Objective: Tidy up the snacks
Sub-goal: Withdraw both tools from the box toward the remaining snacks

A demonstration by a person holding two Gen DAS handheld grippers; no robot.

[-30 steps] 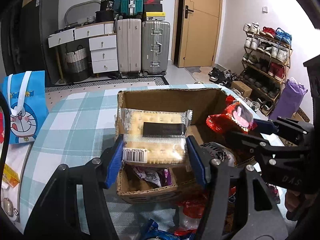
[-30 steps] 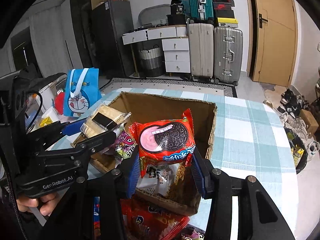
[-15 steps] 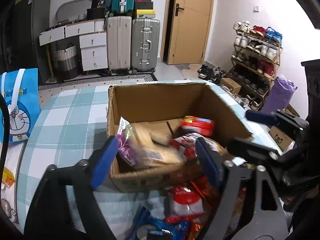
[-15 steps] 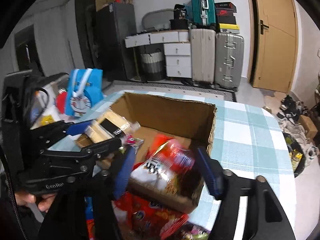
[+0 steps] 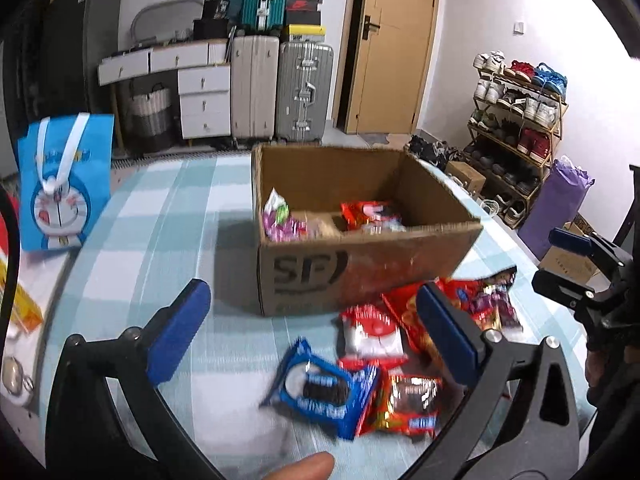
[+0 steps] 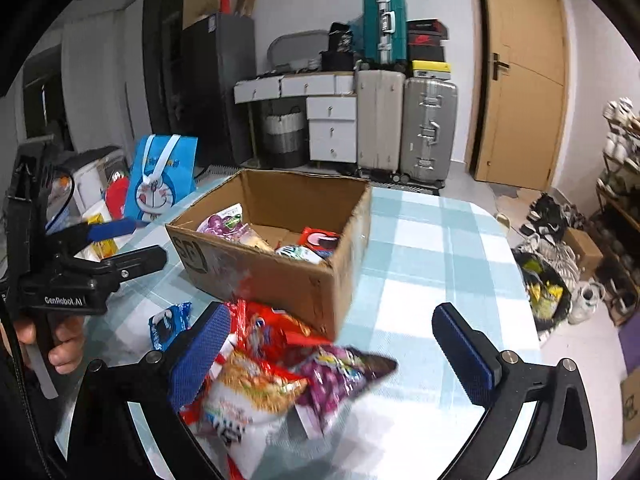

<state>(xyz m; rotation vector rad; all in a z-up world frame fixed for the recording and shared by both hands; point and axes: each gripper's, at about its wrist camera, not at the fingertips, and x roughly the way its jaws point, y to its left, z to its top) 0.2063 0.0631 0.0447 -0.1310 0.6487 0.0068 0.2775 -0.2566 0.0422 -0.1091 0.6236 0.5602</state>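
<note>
Both grippers have let go and pulled back since a second ago: the cracker pack and red Oreo pack now lie in the cardboard box (image 5: 360,264). Left gripper (image 5: 312,332) and right gripper (image 6: 340,356) both have fingers wide apart, empty. Next pick, I'd guess: centre on the blue Oreo pack (image 5: 320,392) on the checked surface (image 5: 152,216), just in front of the box, and pinch across its short side.

Both wrist views face cardboard box (image 5: 360,256) nearby, shared.
</note>
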